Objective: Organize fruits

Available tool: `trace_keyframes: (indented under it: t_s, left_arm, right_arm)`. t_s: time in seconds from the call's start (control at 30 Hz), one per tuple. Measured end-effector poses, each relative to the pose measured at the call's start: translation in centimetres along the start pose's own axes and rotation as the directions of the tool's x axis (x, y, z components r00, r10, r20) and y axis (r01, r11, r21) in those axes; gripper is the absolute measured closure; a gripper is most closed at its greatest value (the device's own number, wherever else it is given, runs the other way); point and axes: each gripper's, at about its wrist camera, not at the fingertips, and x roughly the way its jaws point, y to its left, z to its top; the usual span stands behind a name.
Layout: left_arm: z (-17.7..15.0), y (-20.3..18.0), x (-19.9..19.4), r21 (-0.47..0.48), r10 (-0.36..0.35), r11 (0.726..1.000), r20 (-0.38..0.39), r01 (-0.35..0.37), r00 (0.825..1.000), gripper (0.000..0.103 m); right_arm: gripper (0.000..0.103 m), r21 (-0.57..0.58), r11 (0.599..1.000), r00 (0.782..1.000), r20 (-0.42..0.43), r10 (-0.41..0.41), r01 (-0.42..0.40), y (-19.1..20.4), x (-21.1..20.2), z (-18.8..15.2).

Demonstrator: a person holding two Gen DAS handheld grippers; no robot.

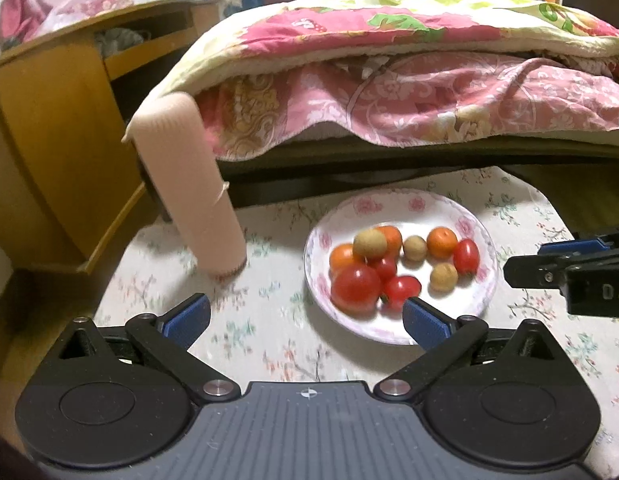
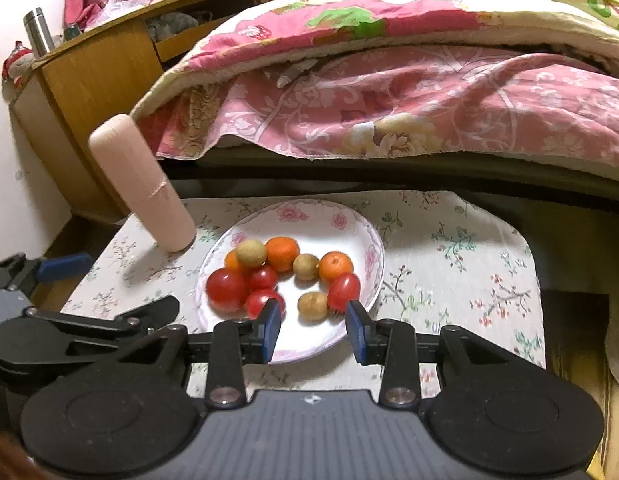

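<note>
Left claw point(image 1: 307, 316) spreading wide, empty; right claw point(image 2: 313, 334) hanging part-open, empty, flowered plate point(image 2: 309, 216) of tomatoes, oranges, longans just ahead.

Warm, yellowish indoor light from above on both my wrist views, fairly bright, with soft shadows under the bed point(image 1: 349, 168) and beside the pink cylinder point(image 2: 143, 184). Slight motion blur throughout: fruit on the plate point(image 1: 401, 332) and the tablecloth point(image 2: 449, 248) print look smeared, and the background is soft too. Heavy fisheye bending at the edges, dark vignette in the corners, and mild glare on the plate's white glaze.
</note>
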Motion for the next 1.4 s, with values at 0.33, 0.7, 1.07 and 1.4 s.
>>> trace_keyframes:
  t_s: [0.33,0.7,1.07,1.4]
  left_arm:
    - [-2.6,0.1,-3.0,-0.013,0.047,0.999,-0.037,-0.047,0.998,0.000]
    - [-5.2,0.2,-6.2,-0.056,0.020,0.998,-0.054,-0.023,0.998,0.000]
    - [-7.0,-0.2,-8.6,-0.078,-0.017,0.997,-0.063,0.012,0.998,0.000]
    - [-8.8,-0.3,-9.6,-0.118,-0.048,0.992,-0.096,0.036,0.994,0.000]
  right_arm:
    - [0.062,-0.011,1.000,1.000,-0.008,0.025,-0.026,2.1,-3.8,-3.7]
    - [0.062,0.017,0.999,0.999,-0.032,0.031,-0.031,3.5,-6.3,-6.9]
    - [0.062,0.046,0.999,0.999,-0.042,0.027,-0.025,4.1,-8.2,-9.5]
    - [0.062,0.063,0.997,0.999,-0.035,0.034,-0.032,4.9,-10.1,-11.2]
